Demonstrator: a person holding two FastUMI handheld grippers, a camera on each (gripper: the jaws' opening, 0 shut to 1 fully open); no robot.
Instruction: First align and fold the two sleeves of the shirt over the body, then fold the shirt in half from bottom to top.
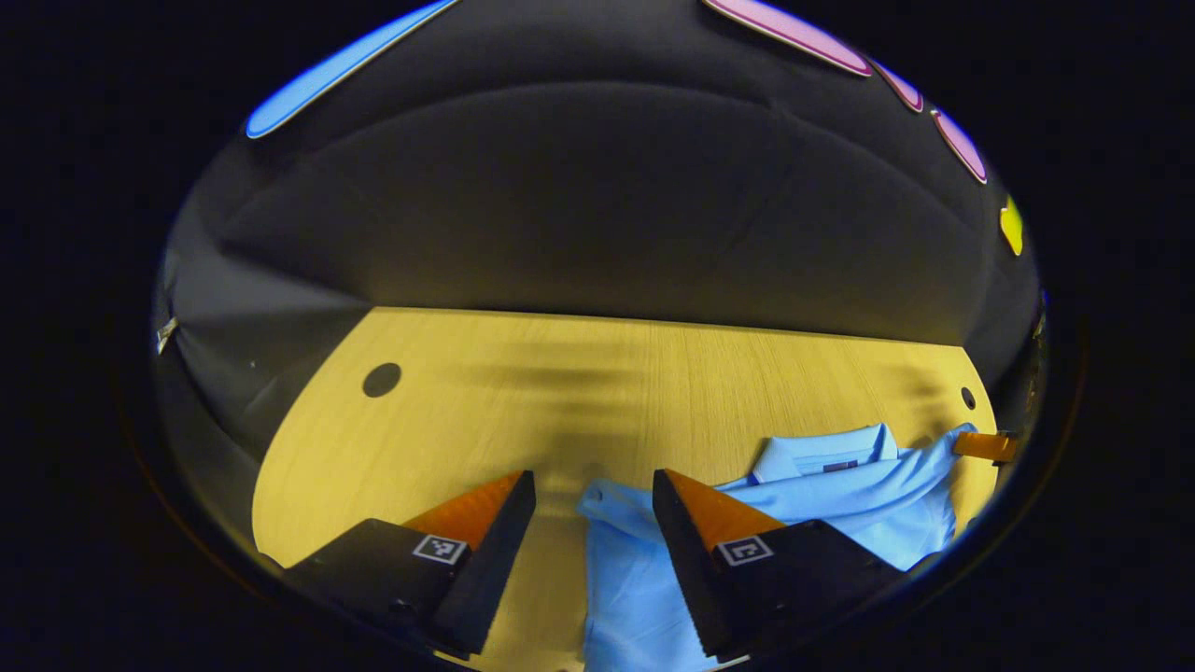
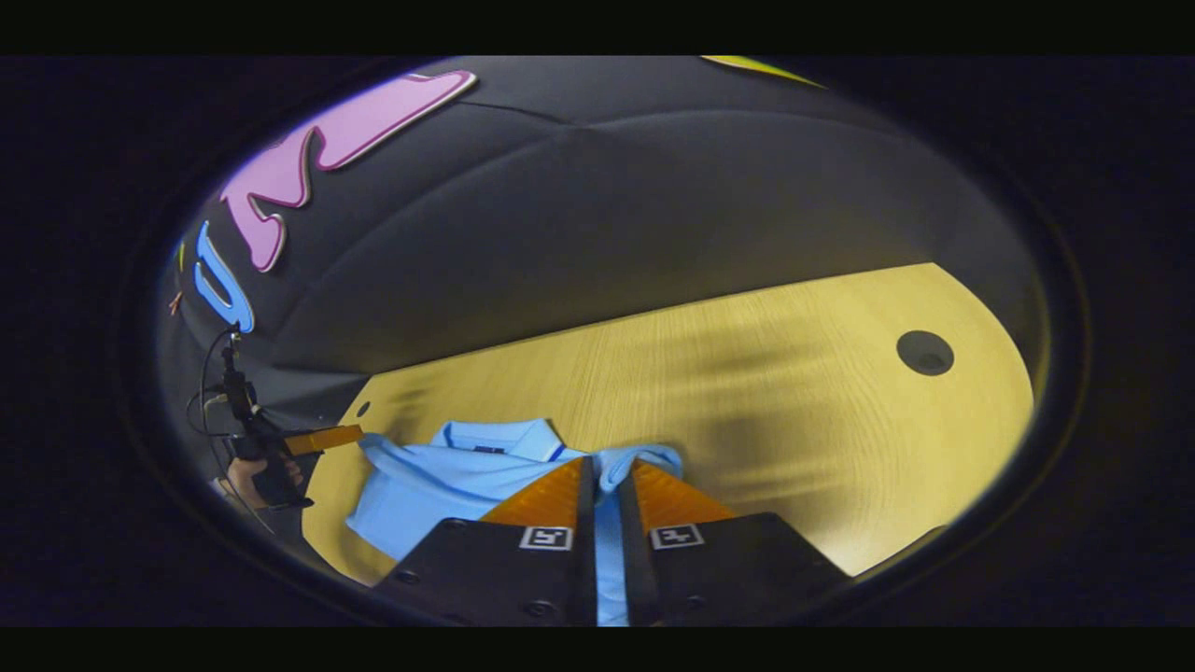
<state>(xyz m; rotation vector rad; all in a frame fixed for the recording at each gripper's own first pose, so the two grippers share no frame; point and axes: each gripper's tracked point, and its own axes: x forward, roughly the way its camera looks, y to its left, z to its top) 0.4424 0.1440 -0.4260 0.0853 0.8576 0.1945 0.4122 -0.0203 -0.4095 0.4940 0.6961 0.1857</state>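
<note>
**Sleeve fold: right pinching, left open**

Observed light blue collared polo shirt [image 1: 840, 495] lying on yellow wood-grain table [image 1: 560, 392], collar [image 1: 822, 453] toward far edge. Noted right gripper [image 2: 607, 481] closed on sleeve [image 2: 644, 459], fabric pinched between both fingers, sleeve drawn out to shirt's right side. Noted left gripper [image 1: 593, 499] spread wide, gripping nothing, low over other sleeve [image 1: 611, 509], whose cuff sits between its fingers. Seen in right gripper view: a hand [image 2: 245, 476] holding the left gripper at far left.
</note>
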